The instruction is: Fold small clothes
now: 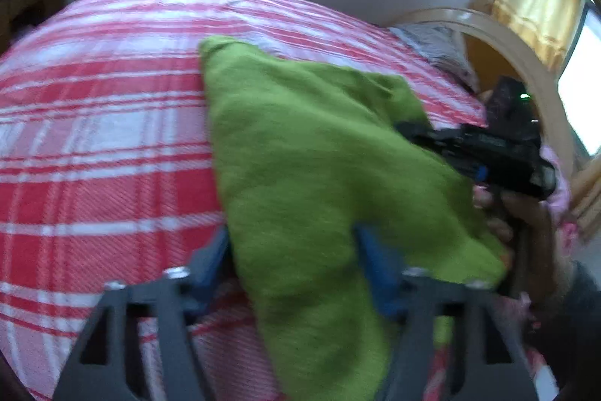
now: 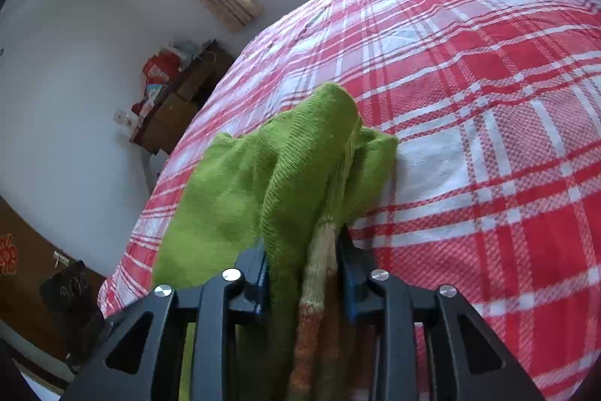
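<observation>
The left gripper [image 1: 293, 250] has its two blue-padded fingers pinched on the green knitted garment [image 1: 311, 153], which fills the gap between them and stretches ahead over the red-and-white checked bedspread [image 1: 97, 145]. To its right, the right gripper [image 1: 484, 153] reaches into the same cloth. From its own camera, the right gripper [image 2: 304, 273] clamps a bunched fold of the garment [image 2: 285, 168], including a striped cream-and-orange band [image 2: 319, 273]; the rest drapes forward and left onto the bedspread [image 2: 488, 138].
</observation>
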Demonstrator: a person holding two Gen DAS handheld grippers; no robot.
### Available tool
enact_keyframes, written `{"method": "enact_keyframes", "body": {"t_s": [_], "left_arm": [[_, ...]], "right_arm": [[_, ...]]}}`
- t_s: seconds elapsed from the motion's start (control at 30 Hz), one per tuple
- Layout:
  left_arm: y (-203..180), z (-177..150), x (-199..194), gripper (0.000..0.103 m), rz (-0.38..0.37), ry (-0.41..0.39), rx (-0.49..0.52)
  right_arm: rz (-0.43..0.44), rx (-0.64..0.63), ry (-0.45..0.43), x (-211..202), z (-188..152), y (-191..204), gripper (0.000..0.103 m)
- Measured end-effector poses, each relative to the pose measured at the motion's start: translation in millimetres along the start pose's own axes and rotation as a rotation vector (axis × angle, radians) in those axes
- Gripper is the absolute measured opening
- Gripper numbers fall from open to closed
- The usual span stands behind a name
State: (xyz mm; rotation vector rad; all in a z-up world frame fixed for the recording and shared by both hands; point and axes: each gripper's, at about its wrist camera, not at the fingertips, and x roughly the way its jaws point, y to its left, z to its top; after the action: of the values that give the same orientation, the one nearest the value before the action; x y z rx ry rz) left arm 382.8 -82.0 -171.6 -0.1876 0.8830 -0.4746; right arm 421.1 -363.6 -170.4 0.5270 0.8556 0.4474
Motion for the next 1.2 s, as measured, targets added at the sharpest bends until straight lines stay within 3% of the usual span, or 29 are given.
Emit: {"method": "enact_keyframes", "body": {"t_s": [0.1,0.2,0.53,1.2], "left_arm": [[2,-1,-8,0.045,-0.003,0.001,-0.015],[0,-2,-22,0.041,0.011,0.001,-0.01],[2,-32,-94,0.039,0.1,-0.05,0.053],[79,-85,-213,0.039,0.237,-0.185,-0.05]], "right_arm": [[0.01,0.014,-0.034,-8,-5,8,0.028],[0.038,0.013,-0.055,-20,-12,21,0.028],[0.133,-0.048,-0.037,-32,-49,83,0.027],[0.329,-0.166,0.103,44,-109,224,0.027]]}}
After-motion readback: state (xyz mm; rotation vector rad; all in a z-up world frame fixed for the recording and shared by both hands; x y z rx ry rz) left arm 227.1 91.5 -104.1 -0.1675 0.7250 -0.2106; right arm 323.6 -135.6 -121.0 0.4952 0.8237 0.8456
